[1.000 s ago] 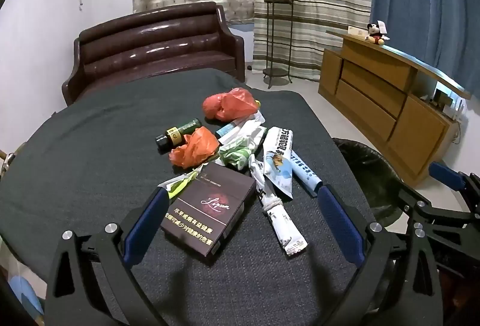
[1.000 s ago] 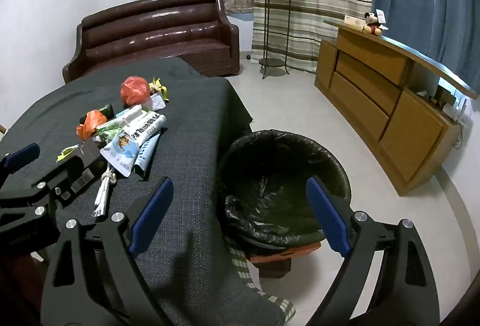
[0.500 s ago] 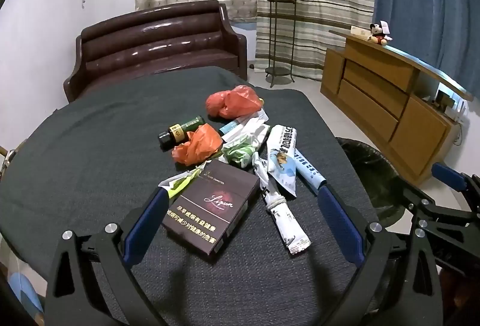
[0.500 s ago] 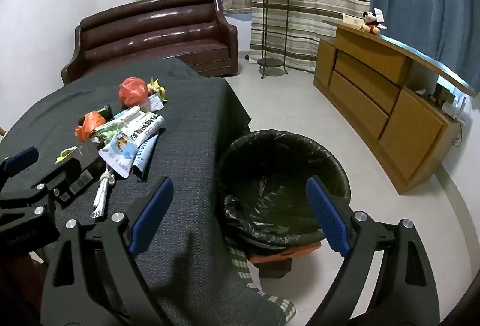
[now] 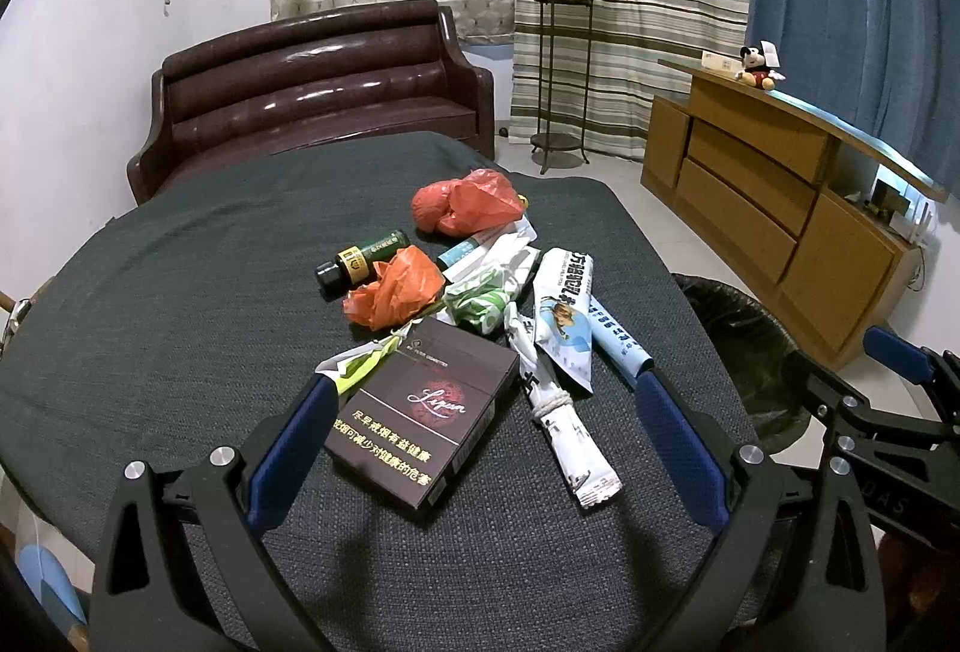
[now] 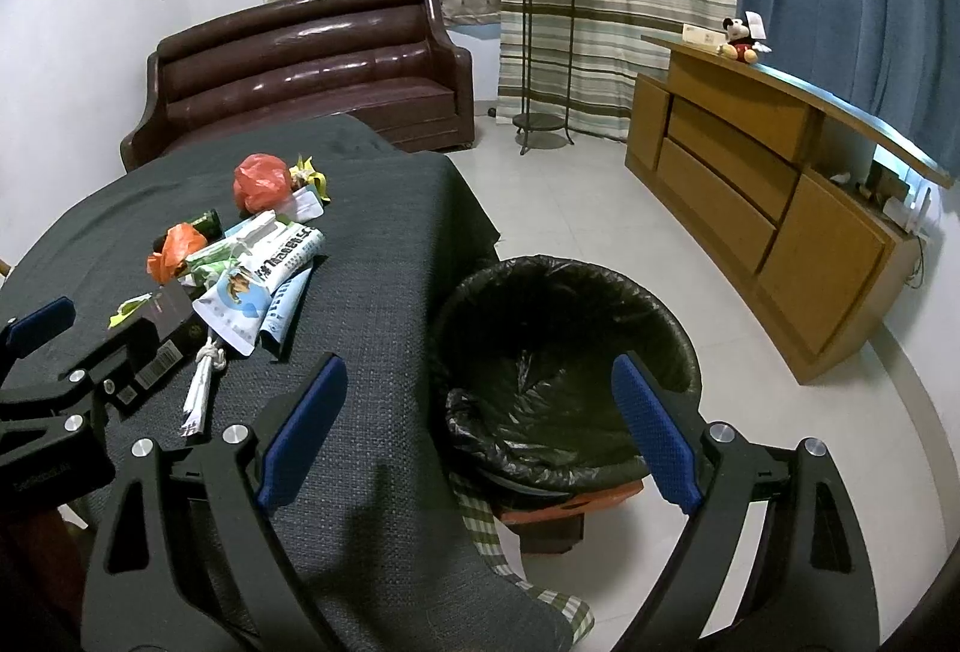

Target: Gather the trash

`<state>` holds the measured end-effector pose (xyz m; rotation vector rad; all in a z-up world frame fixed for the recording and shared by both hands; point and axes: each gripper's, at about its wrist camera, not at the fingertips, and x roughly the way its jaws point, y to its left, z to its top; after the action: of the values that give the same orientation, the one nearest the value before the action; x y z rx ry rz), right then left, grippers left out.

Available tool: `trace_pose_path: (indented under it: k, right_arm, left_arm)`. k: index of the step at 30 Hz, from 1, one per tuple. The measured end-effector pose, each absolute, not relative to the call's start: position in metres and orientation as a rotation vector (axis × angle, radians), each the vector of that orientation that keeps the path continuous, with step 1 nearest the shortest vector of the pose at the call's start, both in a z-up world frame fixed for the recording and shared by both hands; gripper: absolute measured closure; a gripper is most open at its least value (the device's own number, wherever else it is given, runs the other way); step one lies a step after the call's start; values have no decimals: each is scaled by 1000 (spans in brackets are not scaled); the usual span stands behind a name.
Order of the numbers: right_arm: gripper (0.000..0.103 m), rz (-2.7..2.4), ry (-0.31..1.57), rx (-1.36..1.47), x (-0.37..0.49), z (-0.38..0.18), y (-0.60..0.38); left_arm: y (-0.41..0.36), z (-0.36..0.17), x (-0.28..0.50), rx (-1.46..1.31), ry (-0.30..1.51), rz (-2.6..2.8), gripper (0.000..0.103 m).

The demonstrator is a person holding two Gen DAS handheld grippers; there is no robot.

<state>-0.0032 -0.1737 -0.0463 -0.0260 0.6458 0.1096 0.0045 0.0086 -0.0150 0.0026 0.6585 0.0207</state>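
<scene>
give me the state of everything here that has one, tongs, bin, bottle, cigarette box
left tongs: open, empty, straddling the cigarette box
right tongs: open, empty, over the bin's near rim
trash bin: lined with a black bag, no trash visible inside
green bottle: lying on its side, capped
cigarette box: flat on the table, closed

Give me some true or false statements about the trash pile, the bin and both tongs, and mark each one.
1. The left tongs are open around the dark cigarette box. True.
2. The right tongs are shut on a wrapper. False: they are open and hold nothing.
3. The bin is lined with a black bag. True.
4. The green bottle stands upright. False: it lies on its side.
5. The red plastic bag is already in the bin. False: it lies on the table.
</scene>
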Motion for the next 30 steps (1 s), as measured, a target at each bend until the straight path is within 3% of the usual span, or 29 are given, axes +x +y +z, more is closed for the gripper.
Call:
trace_pose_path:
  k: [30]
  right_arm:
    - [15,110,650,-21,-3,-48,-174]
  left_arm:
    - [7,-12,4,2,663,21,6]
